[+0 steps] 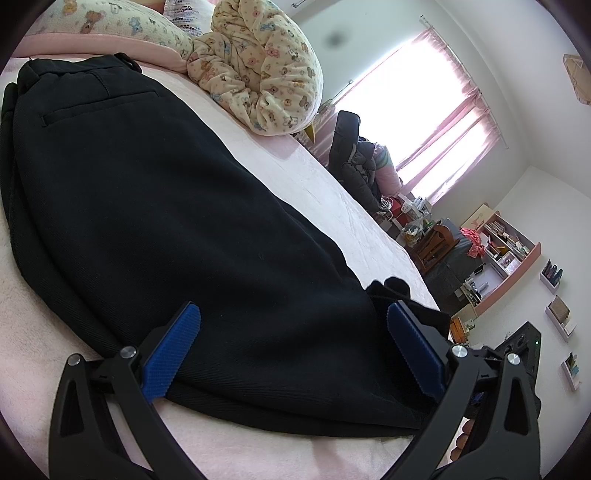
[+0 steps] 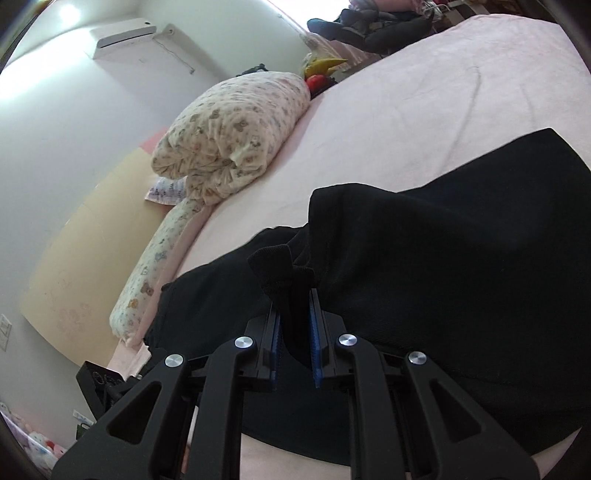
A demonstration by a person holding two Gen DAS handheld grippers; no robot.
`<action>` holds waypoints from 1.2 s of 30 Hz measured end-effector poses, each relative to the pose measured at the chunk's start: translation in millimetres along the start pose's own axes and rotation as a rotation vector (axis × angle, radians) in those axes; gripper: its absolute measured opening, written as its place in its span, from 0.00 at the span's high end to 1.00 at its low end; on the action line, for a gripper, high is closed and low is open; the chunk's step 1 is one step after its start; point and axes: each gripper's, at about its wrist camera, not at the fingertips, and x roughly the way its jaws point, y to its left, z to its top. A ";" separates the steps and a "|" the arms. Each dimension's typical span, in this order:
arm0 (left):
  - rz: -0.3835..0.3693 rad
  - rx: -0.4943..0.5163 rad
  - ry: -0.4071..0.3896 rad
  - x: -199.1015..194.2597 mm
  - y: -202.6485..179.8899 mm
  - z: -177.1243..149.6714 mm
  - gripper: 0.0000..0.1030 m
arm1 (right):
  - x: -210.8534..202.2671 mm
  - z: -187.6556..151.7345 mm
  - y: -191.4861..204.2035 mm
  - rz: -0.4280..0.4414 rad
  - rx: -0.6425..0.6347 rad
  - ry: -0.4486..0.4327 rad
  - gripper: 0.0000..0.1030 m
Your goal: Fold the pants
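Note:
Black pants (image 1: 155, 206) lie flat on the pink bed (image 1: 325, 192), waistband and back pocket at the far left, legs running toward the camera. My left gripper (image 1: 291, 325) is open, its blue pads (image 1: 173, 347) straddling the leg end of the pants close above the fabric. In the right wrist view the pants (image 2: 461, 266) are bunched, with a flap folded over. My right gripper (image 2: 293, 295) is shut on a pinched fold of the black fabric (image 2: 284, 273) that sticks up between the pads.
A rolled bear-print quilt (image 1: 258, 70) and a matching pillow (image 1: 122, 22) sit at the head of the bed; the quilt also shows in the right wrist view (image 2: 229, 136). The bed edge (image 1: 406, 258) drops to a cluttered floor with a chair (image 1: 351, 147) and shelves (image 1: 509, 247).

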 end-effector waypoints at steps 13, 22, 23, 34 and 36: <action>0.000 0.000 0.000 -0.1 -0.1 0.0 0.02 | 41.3 -33.9 41.9 -0.249 -0.375 0.226 0.75; 0.000 0.000 0.000 -0.4 -0.2 -0.2 0.02 | 10.4 -37.1 61.7 -0.202 -0.477 0.147 0.74; 0.000 0.000 0.000 -0.6 -0.2 -0.2 0.02 | 16.4 -34.4 63.0 -0.210 -0.478 0.156 0.74; 0.000 0.000 0.000 -0.6 -0.1 -0.3 0.02 | 43.5 -42.0 57.1 -0.282 -0.462 0.180 0.86; 0.000 0.000 0.000 -0.4 -0.1 -0.3 0.02 | 33.8 -38.0 59.1 -0.239 -0.445 0.138 0.87</action>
